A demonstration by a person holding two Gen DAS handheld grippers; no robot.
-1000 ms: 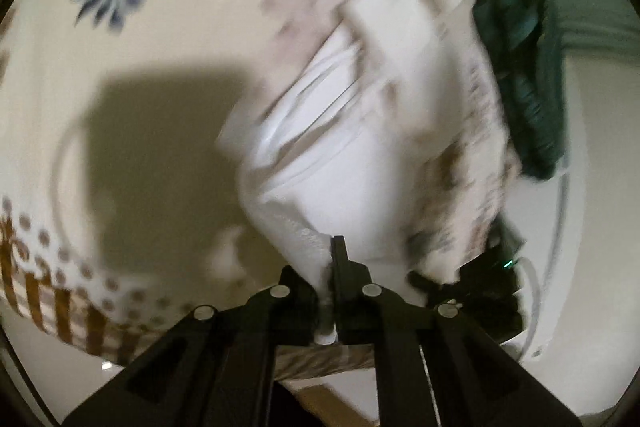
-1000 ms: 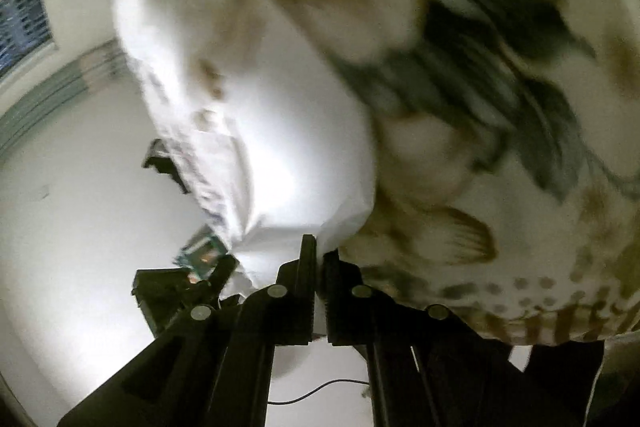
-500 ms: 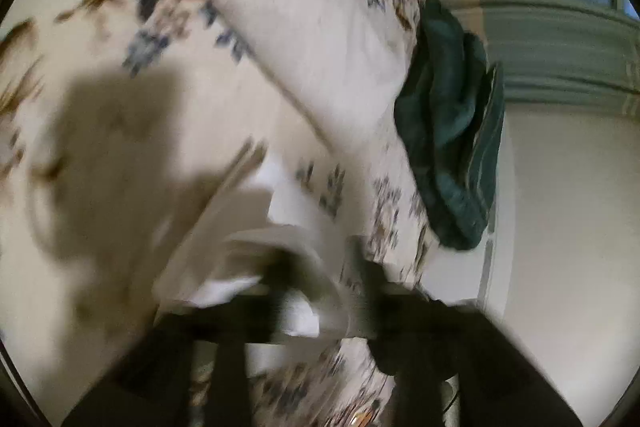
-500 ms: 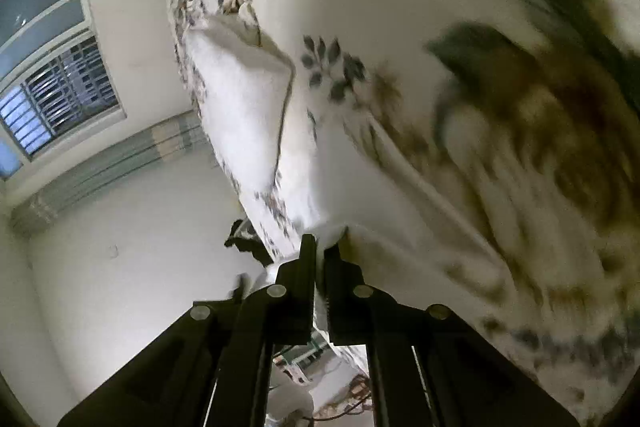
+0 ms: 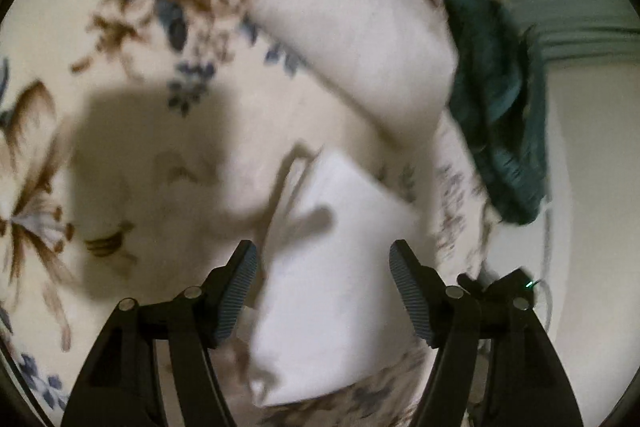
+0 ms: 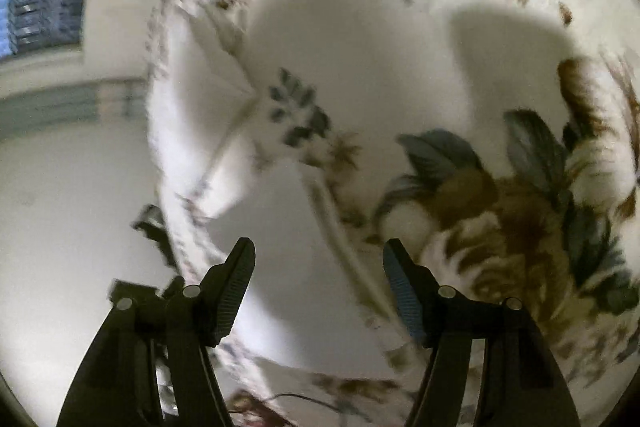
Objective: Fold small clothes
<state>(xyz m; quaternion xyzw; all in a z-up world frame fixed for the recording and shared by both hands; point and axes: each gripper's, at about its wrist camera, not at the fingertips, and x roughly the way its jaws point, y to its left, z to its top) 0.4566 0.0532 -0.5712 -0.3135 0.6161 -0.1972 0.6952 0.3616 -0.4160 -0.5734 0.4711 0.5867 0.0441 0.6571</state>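
Observation:
A folded white garment point(image 5: 332, 291) lies on the floral bedsheet point(image 5: 120, 131), right in front of my left gripper point(image 5: 323, 267), which is open and empty above it. A second folded white piece point(image 5: 360, 39) lies further off, near the bed's edge. In the right wrist view the white garment point(image 6: 288, 287) lies between and ahead of the fingers of my right gripper point(image 6: 319, 267), which is open and empty. Another folded white piece point(image 6: 192, 131) lies at the bed's left edge there.
A dark green cloth point(image 5: 500, 99) is bunched at the bed's right edge. Beyond it are the pale floor point(image 5: 592, 187) and a wall. A window point(image 6: 44, 11) shows at the upper left of the right wrist view. A dark device point(image 6: 152, 227) sits on the floor.
Both grippers were shut on the white garment and carried it over the bed. They have now opened and let it go, and it lies folded on the sheet.

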